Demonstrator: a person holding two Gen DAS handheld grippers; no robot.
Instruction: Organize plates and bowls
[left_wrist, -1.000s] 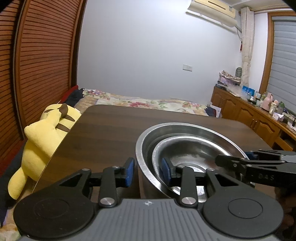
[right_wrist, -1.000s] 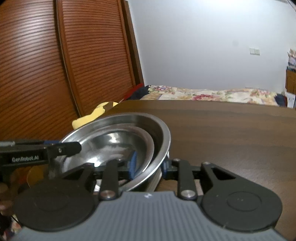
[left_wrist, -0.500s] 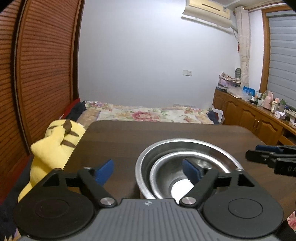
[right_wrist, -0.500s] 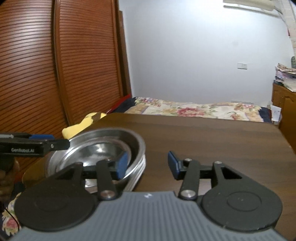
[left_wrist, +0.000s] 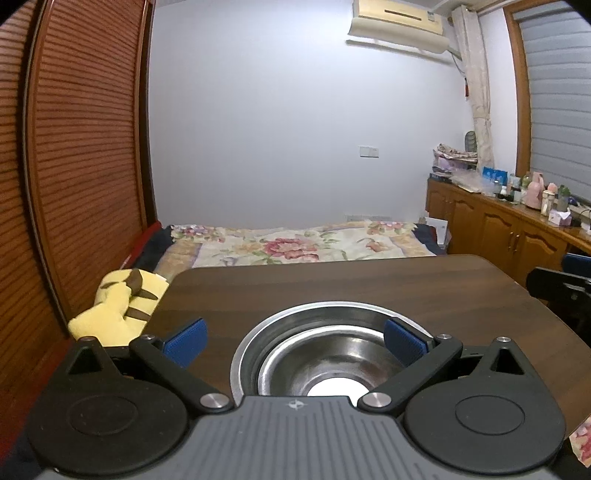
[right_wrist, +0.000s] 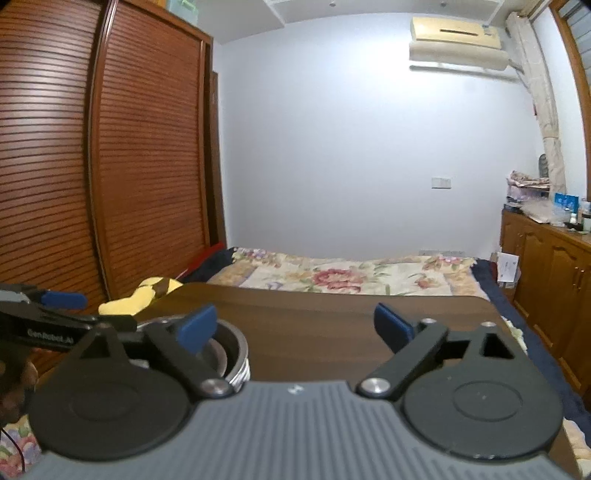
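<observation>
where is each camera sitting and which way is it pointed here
Left wrist: on the left gripper, looking across the table toward the bed; nested steel bowls lie below its opening jaws, untouched; the right gripper's tip shows.
Right wrist: on the right gripper, jaws opening over bare table, bowls lower left; the left gripper shows.
Shared: table, bowls, bed, yellow plush, air conditioner.
</observation>
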